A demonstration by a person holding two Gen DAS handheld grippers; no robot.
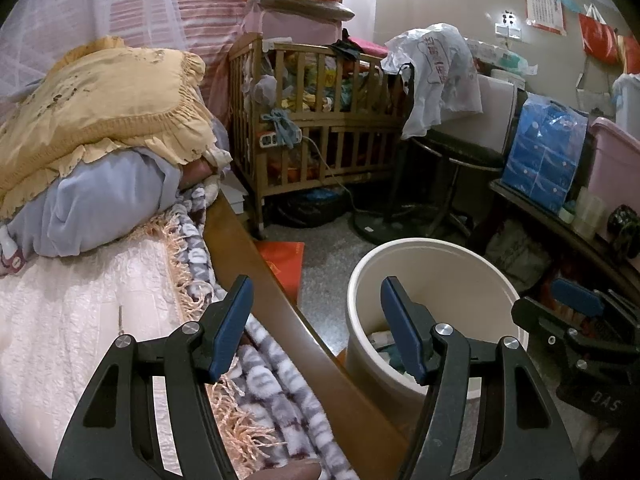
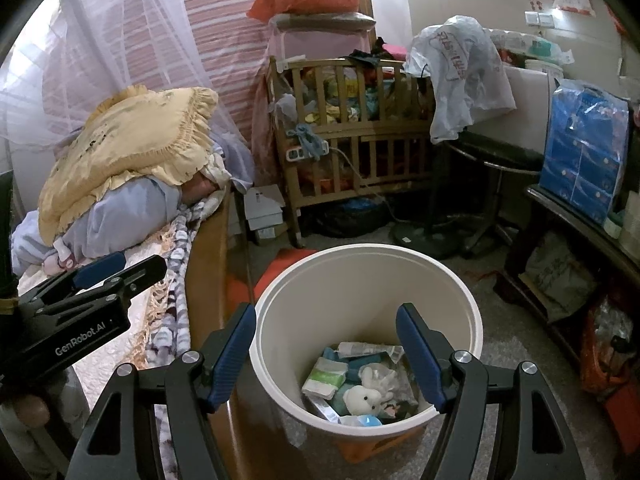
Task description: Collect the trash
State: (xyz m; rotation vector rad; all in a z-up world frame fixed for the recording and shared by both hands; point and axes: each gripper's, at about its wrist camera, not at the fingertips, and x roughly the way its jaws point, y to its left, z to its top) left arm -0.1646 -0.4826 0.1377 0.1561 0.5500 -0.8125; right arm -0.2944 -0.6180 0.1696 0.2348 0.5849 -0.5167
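A cream round trash bin (image 2: 360, 280) stands on the floor beside the bed. Inside lie a white plush toy (image 2: 366, 398), a green-and-white tissue packet (image 2: 326, 376), a tube (image 2: 368, 348) and other scraps. My right gripper (image 2: 328, 356) hovers over the bin's mouth, open, with nothing between its blue pads. My left gripper (image 1: 318, 332) is open and empty over the bed's wooden side rail (image 1: 280, 292), just left of the bin (image 1: 432, 272). Each gripper shows at the edge of the other's view: the right gripper (image 1: 576, 308), the left gripper (image 2: 100, 276).
The bed (image 1: 80, 320) at left carries a yellow frilled pillow (image 1: 104, 108) and a fringed blanket (image 1: 256, 384). Behind the bin are a cluttered wooden crib (image 2: 352, 128), a black stool (image 2: 496, 152) and a fan base (image 2: 416, 236). A dark shelf (image 2: 580, 216) with a blue pack lines the right.
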